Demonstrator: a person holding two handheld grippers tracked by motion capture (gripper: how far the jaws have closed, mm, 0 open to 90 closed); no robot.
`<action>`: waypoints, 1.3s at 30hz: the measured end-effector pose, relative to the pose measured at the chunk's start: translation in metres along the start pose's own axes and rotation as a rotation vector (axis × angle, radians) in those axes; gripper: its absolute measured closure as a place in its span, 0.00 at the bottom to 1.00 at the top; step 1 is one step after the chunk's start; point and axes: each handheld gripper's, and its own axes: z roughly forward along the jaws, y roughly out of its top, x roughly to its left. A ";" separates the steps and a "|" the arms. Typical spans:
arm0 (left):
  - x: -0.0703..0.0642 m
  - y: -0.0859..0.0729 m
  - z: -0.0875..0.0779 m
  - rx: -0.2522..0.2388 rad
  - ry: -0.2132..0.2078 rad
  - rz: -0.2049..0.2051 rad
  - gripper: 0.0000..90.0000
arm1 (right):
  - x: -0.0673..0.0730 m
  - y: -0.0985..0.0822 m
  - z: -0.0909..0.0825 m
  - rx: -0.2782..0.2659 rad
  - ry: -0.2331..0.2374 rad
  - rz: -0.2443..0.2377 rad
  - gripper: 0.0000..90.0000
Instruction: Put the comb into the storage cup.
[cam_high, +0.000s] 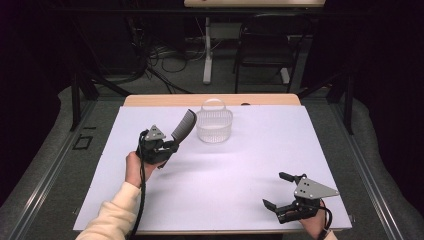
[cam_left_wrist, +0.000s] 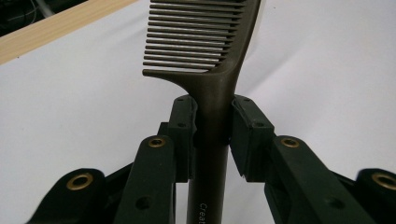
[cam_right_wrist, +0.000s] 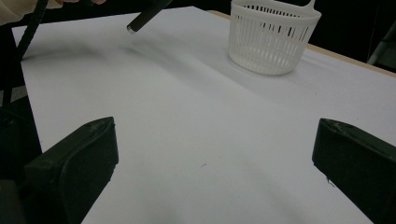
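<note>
My left gripper (cam_high: 170, 146) is shut on the handle of a dark comb (cam_high: 184, 125), held above the white sheet with the toothed end pointing toward the white basket (cam_high: 214, 125). In the left gripper view both pads clamp the comb (cam_left_wrist: 212, 93) just below its teeth. The butt of the comb's handle (cam_right_wrist: 144, 17) hangs over the sheet in the right gripper view, left of the basket (cam_right_wrist: 272, 37). My right gripper (cam_high: 277, 191) rests near the table's front right corner, open, with nothing between its fingers (cam_right_wrist: 74, 161).
A white sheet (cam_high: 240, 160) covers the table; a strip of bare wood (cam_high: 150, 100) runs along the far edge. Beyond the table stand a dark chair (cam_high: 265, 45) and a white table leg (cam_high: 207, 50) among floor cables.
</note>
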 end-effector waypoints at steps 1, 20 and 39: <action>0.001 0.001 0.000 -0.006 -0.001 -0.003 0.80 | 0.000 0.000 0.000 -0.001 0.000 0.000 0.00; 0.007 0.015 0.000 -0.046 0.022 0.012 0.80 | 0.001 0.000 0.002 0.008 0.012 -0.009 0.00; 0.010 0.027 0.001 -0.070 0.041 0.029 0.80 | -0.007 -0.001 0.012 0.032 0.005 -0.013 0.00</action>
